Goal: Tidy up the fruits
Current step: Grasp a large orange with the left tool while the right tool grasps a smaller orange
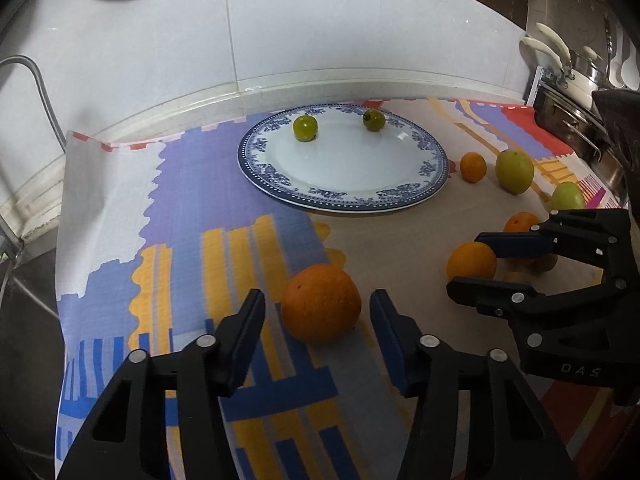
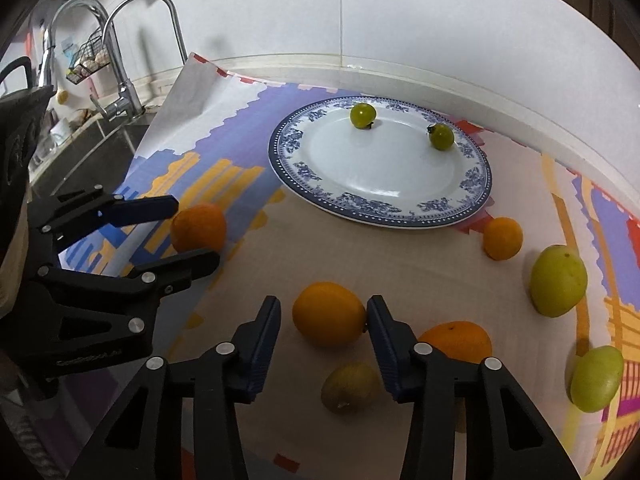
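Note:
A blue-rimmed white plate (image 1: pixel 400 196) (image 2: pixel 304 176) lies on a patterned cloth with two small green fruits (image 1: pixel 305 127) (image 1: pixel 373 119) on it. My left gripper (image 1: pixel 318 304) is open around a large orange (image 1: pixel 321 309) on the cloth, its fingers not touching. My right gripper (image 2: pixel 323 312) is open around another orange (image 2: pixel 329 314); its right finger (image 2: pixel 378 320) touches the orange. More oranges (image 2: pixel 503 238) (image 2: pixel 456 340), green fruits (image 2: pixel 558 286) (image 2: pixel 596 378) and a brownish fruit (image 2: pixel 351 387) lie around.
A white tiled wall runs behind the plate. A sink with faucets (image 2: pixel 120 60) lies to the left. Steel pots (image 1: pixel 576 92) stand at the right. The cloth (image 1: pixel 200 200) covers the counter.

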